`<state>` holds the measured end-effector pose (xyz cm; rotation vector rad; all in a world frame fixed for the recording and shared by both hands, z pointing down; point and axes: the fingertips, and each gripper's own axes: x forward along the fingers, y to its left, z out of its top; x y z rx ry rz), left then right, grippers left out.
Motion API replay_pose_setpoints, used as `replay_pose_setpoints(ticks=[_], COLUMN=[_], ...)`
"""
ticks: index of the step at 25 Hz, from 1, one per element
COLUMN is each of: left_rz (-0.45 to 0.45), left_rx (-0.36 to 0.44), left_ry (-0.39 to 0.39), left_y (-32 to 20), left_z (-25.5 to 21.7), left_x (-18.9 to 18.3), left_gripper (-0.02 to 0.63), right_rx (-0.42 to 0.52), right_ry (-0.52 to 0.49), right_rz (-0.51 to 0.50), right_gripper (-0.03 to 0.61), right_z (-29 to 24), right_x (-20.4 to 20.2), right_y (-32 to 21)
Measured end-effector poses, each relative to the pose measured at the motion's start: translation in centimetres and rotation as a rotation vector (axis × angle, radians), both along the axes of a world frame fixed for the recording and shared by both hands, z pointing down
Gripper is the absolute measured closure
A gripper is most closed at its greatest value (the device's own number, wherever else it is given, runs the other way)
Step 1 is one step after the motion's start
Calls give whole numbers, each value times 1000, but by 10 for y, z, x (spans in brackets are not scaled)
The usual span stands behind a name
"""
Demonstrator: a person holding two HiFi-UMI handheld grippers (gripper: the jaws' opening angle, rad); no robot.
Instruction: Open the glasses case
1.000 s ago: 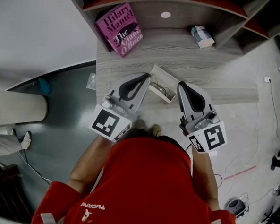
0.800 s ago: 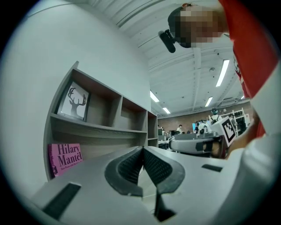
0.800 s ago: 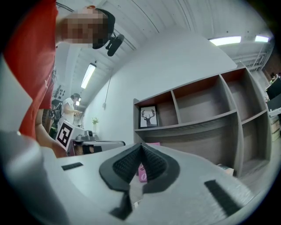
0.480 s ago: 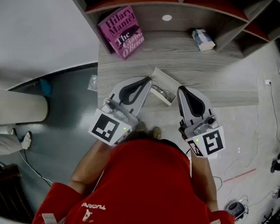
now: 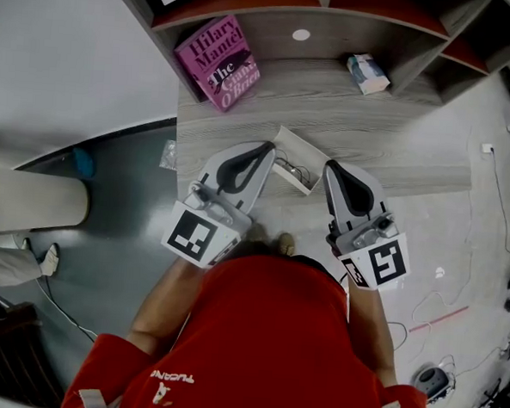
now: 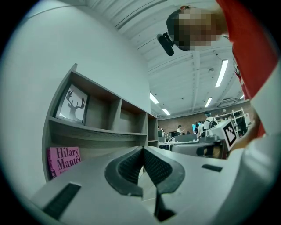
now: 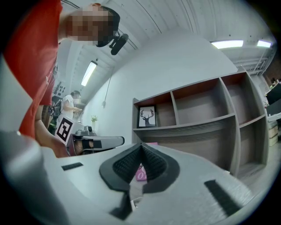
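A grey wooden desk (image 5: 363,119) stands below a shelf unit (image 5: 378,27), with a pink book (image 5: 219,57) at the back. The white glasses case (image 5: 303,152) lies near the desk's front edge, its inside showing, between the tips of the two grippers. The left hand-held gripper (image 5: 264,148) is closed on nothing, its tip just beside the case's left end. The right hand-held gripper (image 5: 330,167) is also closed and empty, just to the right of the case.

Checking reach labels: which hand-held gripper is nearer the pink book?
Left. In the head view the left hand-held gripper sits below the pink book, angled up past its right side; the right hand-held gripper is farther right, on the other side of the glasses case.
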<state>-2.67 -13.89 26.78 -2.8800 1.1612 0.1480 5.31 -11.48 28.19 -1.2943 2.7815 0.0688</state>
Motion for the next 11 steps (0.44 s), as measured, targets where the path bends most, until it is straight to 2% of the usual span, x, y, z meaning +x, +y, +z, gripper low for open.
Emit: replay_pose_setpoints(ticks=[11], left_rz=[5], left_rx=[-5], left_ry=[2], left_y=[0], left_z=[0], left_x=[5], left_gripper=[604], right_rx=[-8], right_ry=[-4], right_rz=[-2], right_gripper=[574], right_z=[3], right_x=[4], right_y=[1])
